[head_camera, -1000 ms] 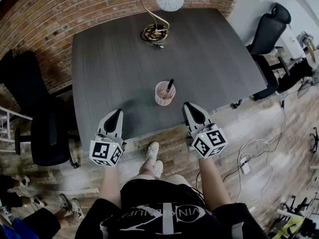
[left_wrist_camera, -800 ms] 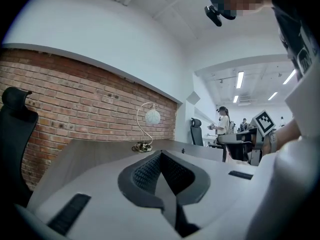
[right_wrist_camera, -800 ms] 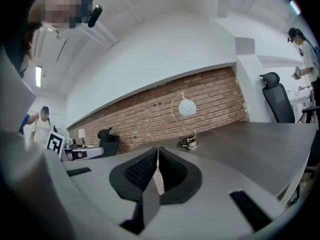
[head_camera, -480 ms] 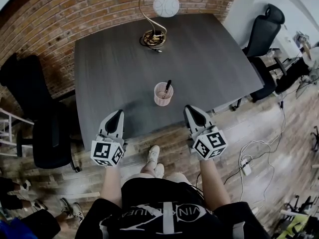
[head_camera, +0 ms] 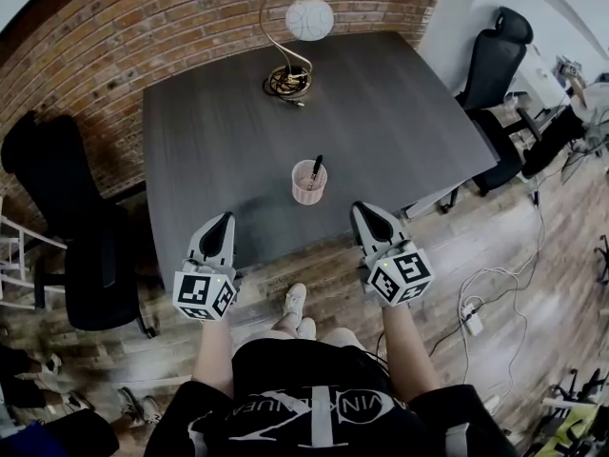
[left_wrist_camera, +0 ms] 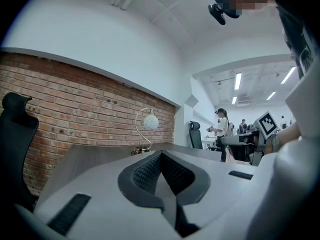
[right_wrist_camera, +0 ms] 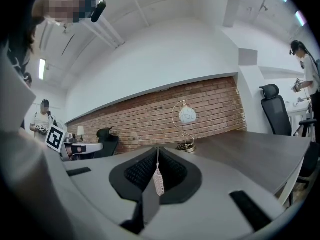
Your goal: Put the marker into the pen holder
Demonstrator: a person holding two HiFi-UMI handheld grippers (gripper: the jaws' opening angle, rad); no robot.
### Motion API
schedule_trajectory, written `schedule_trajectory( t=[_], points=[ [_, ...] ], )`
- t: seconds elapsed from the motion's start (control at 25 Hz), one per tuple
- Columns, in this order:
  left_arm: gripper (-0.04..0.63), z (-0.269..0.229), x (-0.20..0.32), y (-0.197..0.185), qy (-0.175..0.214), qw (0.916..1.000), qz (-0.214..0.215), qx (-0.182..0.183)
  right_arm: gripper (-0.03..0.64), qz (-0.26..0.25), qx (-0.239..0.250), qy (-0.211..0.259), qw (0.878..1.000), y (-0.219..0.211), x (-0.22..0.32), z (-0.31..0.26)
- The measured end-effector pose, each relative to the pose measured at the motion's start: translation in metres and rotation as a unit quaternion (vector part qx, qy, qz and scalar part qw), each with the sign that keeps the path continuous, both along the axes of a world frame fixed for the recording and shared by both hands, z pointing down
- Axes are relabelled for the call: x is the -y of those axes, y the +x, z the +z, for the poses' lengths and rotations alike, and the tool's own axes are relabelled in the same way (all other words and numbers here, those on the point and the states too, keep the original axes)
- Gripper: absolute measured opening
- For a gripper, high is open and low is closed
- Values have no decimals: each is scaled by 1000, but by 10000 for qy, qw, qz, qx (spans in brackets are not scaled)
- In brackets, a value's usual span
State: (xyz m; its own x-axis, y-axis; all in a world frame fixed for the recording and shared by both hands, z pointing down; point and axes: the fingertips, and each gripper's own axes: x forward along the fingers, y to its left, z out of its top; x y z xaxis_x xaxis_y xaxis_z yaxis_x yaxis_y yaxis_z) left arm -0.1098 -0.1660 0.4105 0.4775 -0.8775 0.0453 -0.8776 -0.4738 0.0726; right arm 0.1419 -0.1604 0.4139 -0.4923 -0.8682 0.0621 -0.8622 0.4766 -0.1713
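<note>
Swinging either gripper forward from here could clip the pen holder (head_camera: pixel 308 185) and tip it, spilling the marker (head_camera: pixel 315 171) that already stands inside, leaning on the rim. The holder looks light and sits alone on the table (head_camera: pixel 219 131). Task reads as done. Your left gripper (head_camera: pixel 225 219) and right gripper (head_camera: pixel 363 209) both have jaws together on nothing. You hold them level at the table's near edge, short of the holder.
</note>
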Motion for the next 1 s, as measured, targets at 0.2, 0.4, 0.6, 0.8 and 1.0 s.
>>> schedule_trajectory(
  t=[0.2,0.4,0.6,0.8,1.0],
  points=[
    [14,-3,-2,-1,27,10000,-3,-2,31,9,-24,59,10000,-1,-2,-4],
    [14,-7,-4,-5,48,10000,-25,-11,31,21,-35,88,10000,-1,-4,-7],
    [14,-9,-6,-9,40,10000,-88,-22,31,-5,-46,65,10000,-2,-5,-8],
    [14,-8,-9,-11,24,9999,-96,-19,31,-9,-40,49,10000,-2,-8,-8],
    [14,-5,-12,-13,11,10000,-92,0,31,8,-20,21,10000,-3,-11,-5]
  ],
)
